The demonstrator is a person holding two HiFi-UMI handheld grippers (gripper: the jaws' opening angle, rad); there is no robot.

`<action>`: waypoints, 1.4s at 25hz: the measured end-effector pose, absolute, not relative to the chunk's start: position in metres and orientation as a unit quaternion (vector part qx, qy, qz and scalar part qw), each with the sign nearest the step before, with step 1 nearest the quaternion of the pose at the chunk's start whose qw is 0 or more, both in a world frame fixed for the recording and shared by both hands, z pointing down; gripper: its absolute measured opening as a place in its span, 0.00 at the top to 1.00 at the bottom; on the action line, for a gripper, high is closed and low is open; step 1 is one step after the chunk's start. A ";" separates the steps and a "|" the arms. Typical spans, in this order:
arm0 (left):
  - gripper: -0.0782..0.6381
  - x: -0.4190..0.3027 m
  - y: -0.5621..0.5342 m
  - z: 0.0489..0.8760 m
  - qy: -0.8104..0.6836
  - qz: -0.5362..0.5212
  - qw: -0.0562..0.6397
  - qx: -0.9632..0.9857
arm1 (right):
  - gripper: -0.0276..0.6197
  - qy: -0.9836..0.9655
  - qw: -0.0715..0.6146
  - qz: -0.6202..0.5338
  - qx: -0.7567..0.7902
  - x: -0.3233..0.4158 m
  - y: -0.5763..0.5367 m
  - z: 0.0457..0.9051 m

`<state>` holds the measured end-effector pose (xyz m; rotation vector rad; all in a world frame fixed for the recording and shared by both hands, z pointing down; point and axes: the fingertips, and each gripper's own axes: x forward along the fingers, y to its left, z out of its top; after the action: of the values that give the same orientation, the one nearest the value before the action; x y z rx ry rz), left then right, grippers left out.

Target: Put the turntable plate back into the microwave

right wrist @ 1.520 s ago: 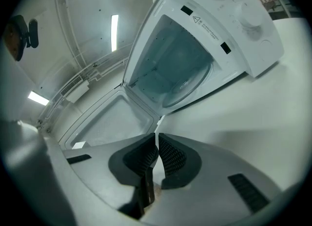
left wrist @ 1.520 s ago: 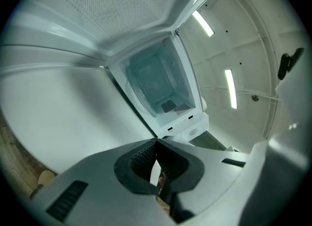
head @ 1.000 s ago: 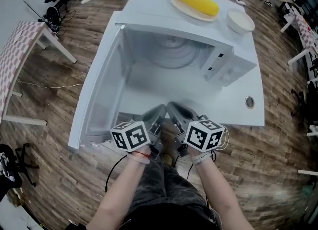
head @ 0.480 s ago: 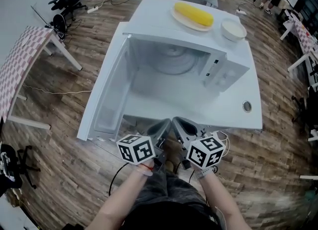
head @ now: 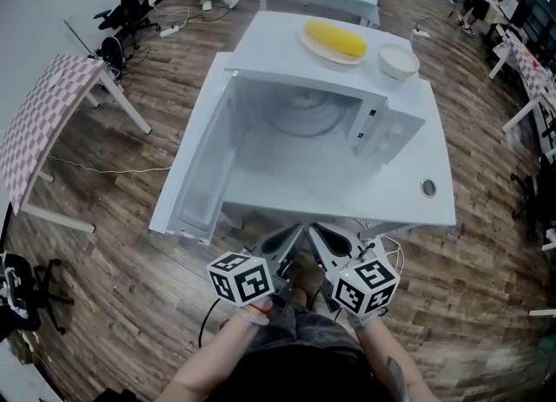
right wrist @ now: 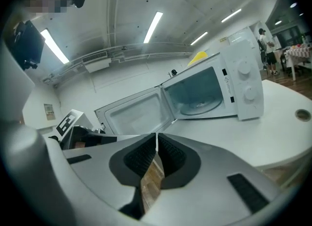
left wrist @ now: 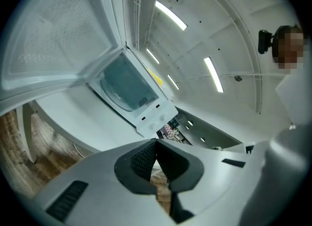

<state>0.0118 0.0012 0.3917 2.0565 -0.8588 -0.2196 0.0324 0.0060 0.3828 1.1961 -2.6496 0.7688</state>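
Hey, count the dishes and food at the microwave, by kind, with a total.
Plates: 2, the turntable plate inside the microwave and the plate under the corn cob
Bowls: 1, the white bowl
Corn cobs: 1
Total: 4

the left gripper (head: 291, 237) and right gripper (head: 317, 235) sit side by side just off the table's (head: 408, 207) near edge, tips nearly touching. each has its jaws pressed together, empty.
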 end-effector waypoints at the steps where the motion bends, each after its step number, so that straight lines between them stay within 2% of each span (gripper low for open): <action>1: 0.87 0.012 0.005 0.390 -0.345 -0.088 0.434 0.828 | 0.91 -0.881 0.069 0.250 0.397 0.033 0.010 0.381; 15: 0.87 0.015 0.039 0.352 -0.335 -0.065 0.355 0.870 | 0.91 -0.892 0.053 0.222 0.391 0.036 0.045 0.348; 35: 0.87 0.014 0.058 0.334 -0.334 -0.063 0.334 0.879 | 0.91 -0.892 0.040 0.190 0.408 0.042 0.068 0.323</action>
<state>0.0142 0.0584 0.3343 2.2952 -0.8728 -0.1641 0.0425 0.0684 0.3229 1.2493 -2.7331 0.5832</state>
